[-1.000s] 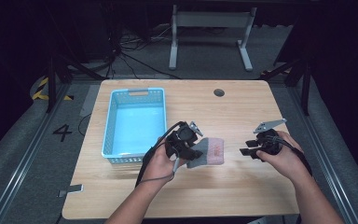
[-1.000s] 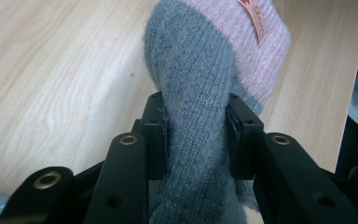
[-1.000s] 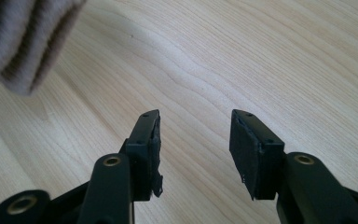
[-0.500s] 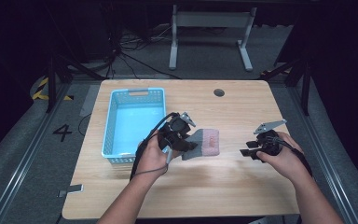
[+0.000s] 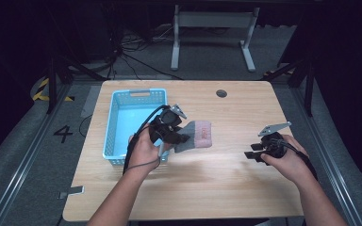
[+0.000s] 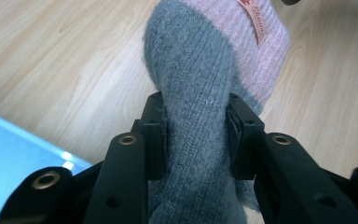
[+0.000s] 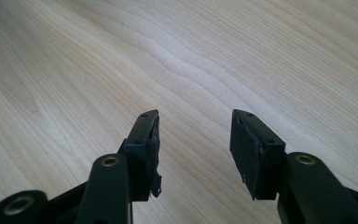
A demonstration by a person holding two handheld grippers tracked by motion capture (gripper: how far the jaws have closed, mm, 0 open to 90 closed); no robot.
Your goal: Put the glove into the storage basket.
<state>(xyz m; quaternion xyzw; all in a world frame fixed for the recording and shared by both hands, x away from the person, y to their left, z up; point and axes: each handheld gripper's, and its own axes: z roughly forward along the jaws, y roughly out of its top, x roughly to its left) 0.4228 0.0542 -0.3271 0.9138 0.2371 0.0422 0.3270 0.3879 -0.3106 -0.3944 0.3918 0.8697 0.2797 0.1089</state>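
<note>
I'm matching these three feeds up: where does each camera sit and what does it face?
High view: overhead, facing the table; both forearms show.
Left gripper view: rides the left gripper, facing the sock it clamps.
Right gripper view: rides the right gripper, facing bare wood.
Shared: high and left gripper views show sock and basket.

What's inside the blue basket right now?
The blue basket looks empty across its visible floor. The left gripper, shut on the grey-pink sock, and its hand hide the basket's near right corner.

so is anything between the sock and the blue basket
Nothing visible. The left gripper holds the sock just right of the blue basket, with bare table between them and the basket open on top.
</note>
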